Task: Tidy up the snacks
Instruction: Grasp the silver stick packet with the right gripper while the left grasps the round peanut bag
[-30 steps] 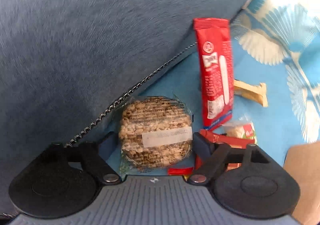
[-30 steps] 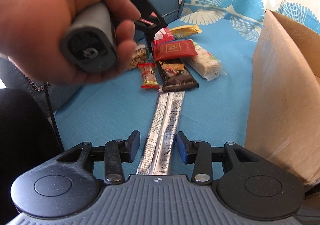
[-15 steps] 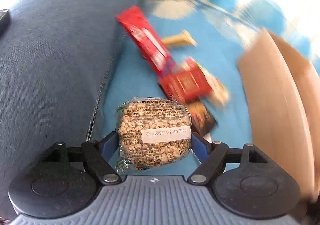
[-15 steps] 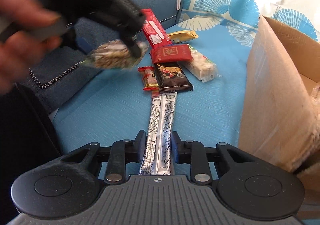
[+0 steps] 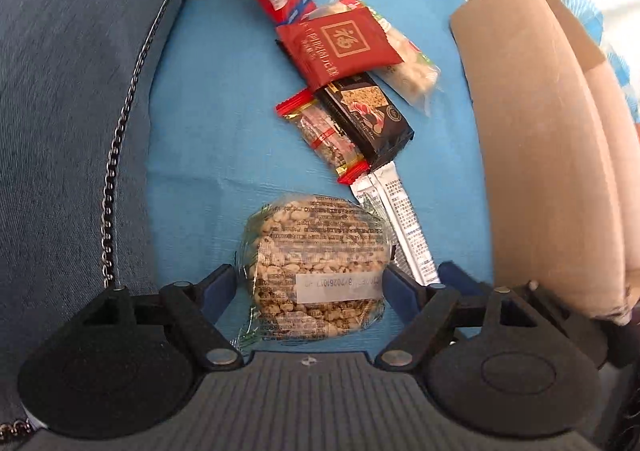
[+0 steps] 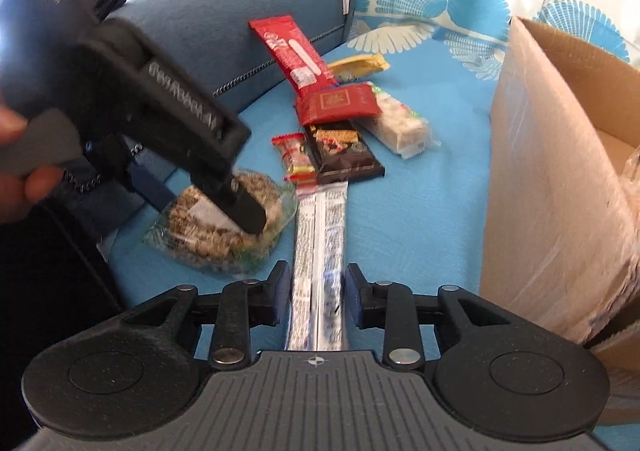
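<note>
Left gripper [image 5: 310, 287]: jaws opening, pads touching one round peanut cake [image 5: 316, 271], lower centre. Right gripper [image 6: 316, 293]: jaws opening beside two silver sticks [image 6: 320, 251]. Only the right view shows the cardboard box [image 6: 560, 191] interior.

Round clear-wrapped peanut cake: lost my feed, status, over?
Left gripper opening around round clear-wrapped peanut cake. Right gripper opening around silver sachet strip. Brown cardboard box alongside, unobstructed.

Blue cloth-covered surface [image 5: 192, 123] carries cardboard box [image 5: 532, 139], silver sachets [image 6: 320, 251], mixed snack packets [image 5: 348, 47].
</note>
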